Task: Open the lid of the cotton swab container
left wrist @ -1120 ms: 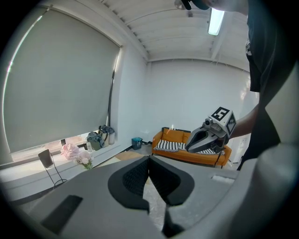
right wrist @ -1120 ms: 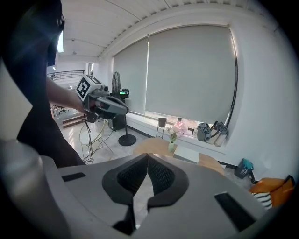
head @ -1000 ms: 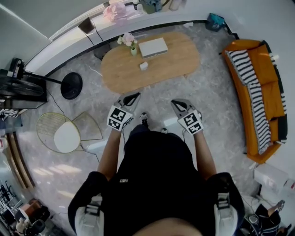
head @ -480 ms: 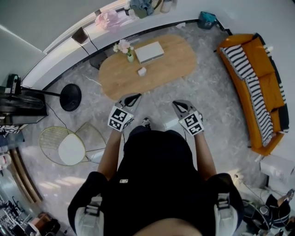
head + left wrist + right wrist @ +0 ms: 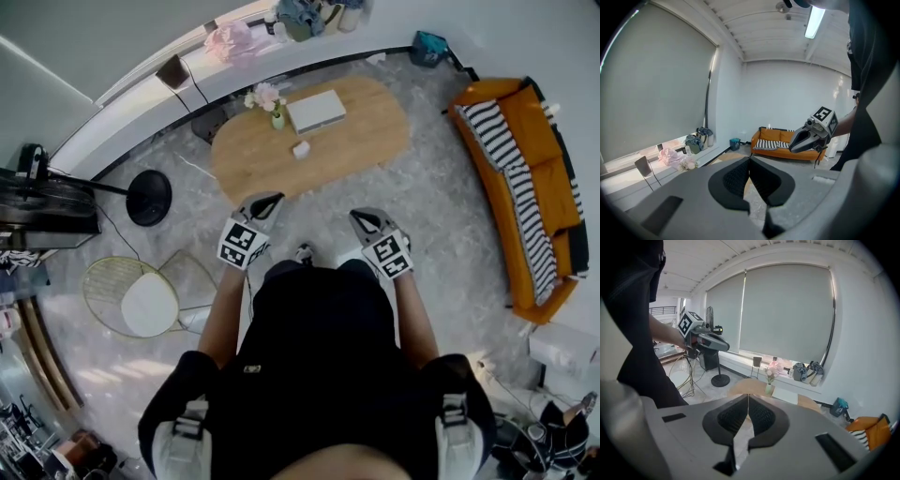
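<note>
Room: grey stone floor, orange sofa (image 5: pixel 525 178) to one side, oval wooden table (image 5: pixel 366 141) ahead of me.
On the table: flower vase (image 5: pixel 277 119), flat white box (image 5: pixel 316 111), and a small white block (image 5: pixel 301 149) near the middle, which I take for the cotton swab container.
Left gripper (image 5: pixel 271 198): jaws together, empty.
Right gripper (image 5: pixel 362 217): likewise.
Both are well short of the table.
Handling: I'd approach first, part the jaws early, then pin the body with one gripper and lift the lid with the other.
</note>
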### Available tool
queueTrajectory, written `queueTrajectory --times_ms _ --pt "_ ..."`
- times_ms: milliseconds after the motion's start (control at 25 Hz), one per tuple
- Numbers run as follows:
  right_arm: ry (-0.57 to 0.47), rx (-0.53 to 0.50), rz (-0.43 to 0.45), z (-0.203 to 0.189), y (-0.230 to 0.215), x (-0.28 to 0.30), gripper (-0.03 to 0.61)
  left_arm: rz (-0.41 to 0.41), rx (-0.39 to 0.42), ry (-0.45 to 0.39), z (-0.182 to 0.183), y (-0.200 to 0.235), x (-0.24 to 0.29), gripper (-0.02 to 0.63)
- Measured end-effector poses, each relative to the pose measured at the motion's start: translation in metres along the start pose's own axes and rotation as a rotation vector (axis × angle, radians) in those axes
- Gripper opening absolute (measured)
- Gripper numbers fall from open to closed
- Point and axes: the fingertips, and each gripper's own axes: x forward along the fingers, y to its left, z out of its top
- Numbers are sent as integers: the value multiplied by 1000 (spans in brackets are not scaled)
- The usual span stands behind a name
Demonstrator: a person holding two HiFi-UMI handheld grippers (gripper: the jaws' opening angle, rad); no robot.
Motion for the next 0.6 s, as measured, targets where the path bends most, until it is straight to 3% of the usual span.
queueTrajectory --times_ms 600 --pt "21 -59 103 13 6 35 -3 100 -65 22 -21 20 -20 0"
